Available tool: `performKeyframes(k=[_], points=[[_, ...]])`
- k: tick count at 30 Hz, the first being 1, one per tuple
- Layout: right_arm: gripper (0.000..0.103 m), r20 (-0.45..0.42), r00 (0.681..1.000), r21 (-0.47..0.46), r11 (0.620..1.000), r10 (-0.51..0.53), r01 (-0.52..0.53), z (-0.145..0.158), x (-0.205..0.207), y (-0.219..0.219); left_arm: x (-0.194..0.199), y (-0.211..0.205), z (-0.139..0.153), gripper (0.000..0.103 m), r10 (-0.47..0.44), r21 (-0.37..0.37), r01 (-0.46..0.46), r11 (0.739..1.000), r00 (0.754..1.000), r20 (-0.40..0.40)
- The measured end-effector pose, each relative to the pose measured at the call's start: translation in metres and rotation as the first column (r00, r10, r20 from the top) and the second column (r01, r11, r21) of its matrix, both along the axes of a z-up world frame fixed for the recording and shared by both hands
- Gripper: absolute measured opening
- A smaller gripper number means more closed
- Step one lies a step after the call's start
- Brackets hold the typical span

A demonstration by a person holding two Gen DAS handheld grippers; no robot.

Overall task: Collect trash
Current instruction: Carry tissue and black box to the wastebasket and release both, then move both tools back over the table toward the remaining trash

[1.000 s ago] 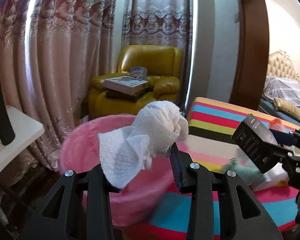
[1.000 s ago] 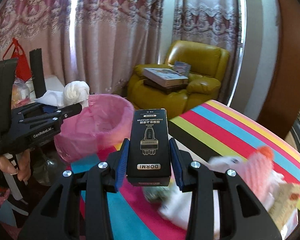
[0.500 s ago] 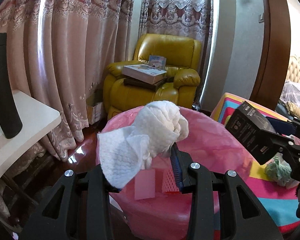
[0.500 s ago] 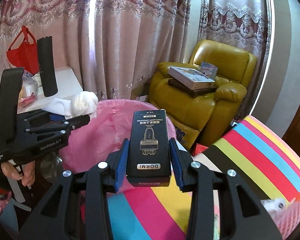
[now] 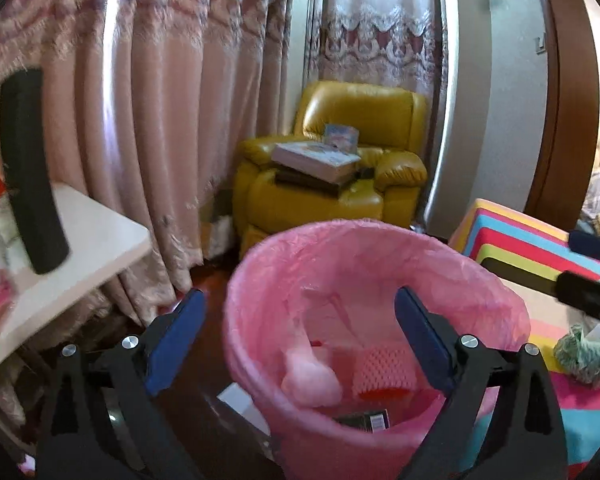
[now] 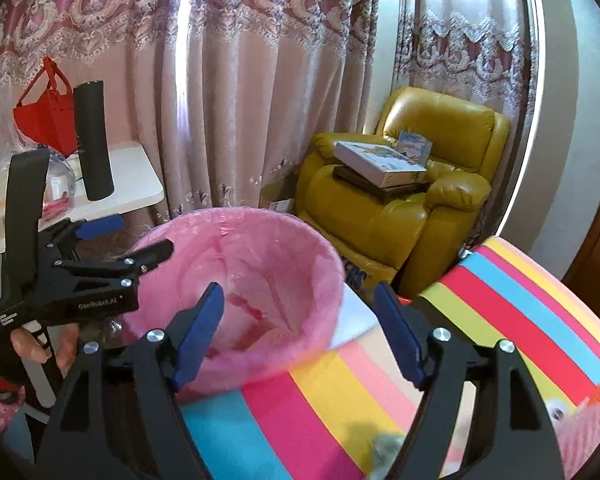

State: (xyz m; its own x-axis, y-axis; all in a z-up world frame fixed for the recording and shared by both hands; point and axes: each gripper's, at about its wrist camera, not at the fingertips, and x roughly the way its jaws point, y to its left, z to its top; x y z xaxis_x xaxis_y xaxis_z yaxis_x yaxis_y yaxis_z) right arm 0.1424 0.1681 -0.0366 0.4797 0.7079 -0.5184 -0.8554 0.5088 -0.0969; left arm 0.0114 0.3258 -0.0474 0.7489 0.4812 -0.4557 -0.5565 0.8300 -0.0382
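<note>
Both the left gripper [image 5: 296, 336] and right gripper [image 6: 298, 334] have just sprung wide, holding nothing, over the pink-lined bin [image 5: 380, 240], where the soft tissue wad [image 5: 310, 380] and light, stiff black box [image 5: 362, 420] lie, while a squashy green scrap [image 5: 586, 354] waits beside it on the striped cover, best pinched across its middle.

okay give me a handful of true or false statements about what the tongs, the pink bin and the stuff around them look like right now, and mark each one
1. The left tongs stand open with nothing between the pads. True.
2. The right tongs grip a black box. False: they are open and empty; a dark box lies inside the bin.
3. The pink-lined bin stands below both tongs. True.
4. The yellow armchair is bare. False: boxes are stacked on its seat.
5. A black cylinder stands upright on the white table. True.
6. The striped cloth is plain blue. False: it has many colours.
</note>
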Motion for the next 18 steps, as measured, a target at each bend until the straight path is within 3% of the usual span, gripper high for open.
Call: performKeyframes(k=[7, 18], points=[[0.085, 0.041, 0.996, 0.027, 0.997, -0.075, 0.074, 0.008, -0.018, -0.073, -0.011, -0.052, 0.009, 0.089, -0.056, 0.065, 0.053, 0.996, 0.998, 0.041], [0.088, 0.021, 0.96, 0.085, 0.957, -0.279, 0.276, 0.009, -0.02, -0.193, 0.002, -0.133, 0.011, 0.089, -0.246, 0.056, 0.242, 0.969, 0.966, 0.084]])
